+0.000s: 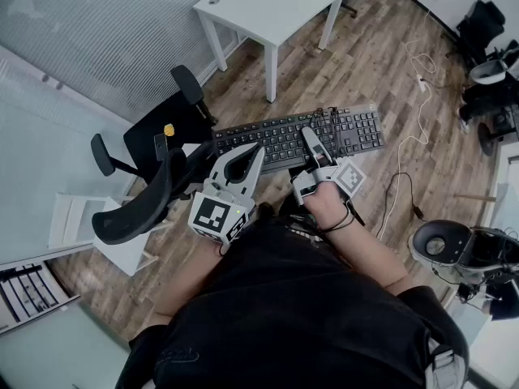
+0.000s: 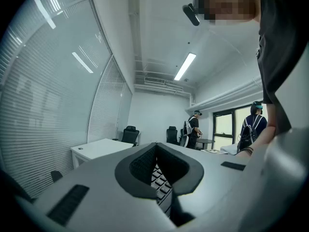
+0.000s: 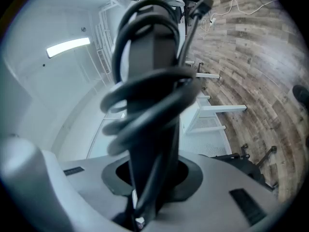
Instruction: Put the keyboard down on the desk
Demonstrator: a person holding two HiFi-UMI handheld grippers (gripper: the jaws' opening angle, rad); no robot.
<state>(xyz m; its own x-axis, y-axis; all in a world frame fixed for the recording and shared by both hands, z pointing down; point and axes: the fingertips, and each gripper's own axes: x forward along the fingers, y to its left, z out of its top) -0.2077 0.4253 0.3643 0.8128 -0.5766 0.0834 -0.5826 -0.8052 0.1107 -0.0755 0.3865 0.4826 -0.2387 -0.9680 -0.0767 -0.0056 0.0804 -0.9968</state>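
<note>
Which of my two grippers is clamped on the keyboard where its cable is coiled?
The right gripper: its jaws pinch the keyboard at the coiled cable. The left gripper sits toward the keyboard's other end, away from the cable.

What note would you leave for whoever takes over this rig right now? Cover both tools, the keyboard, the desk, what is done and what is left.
Left tool: jaws together, clamping nothing, above the keyboard's near left edge.
Right tool: shut on the keyboard, which has its cable wound round it.
Keyboard: held in the air over the floor; the white desk stands ahead, apart.
Done: keyboard picked up. Left: carry it to the desk, set it down, release.
</note>
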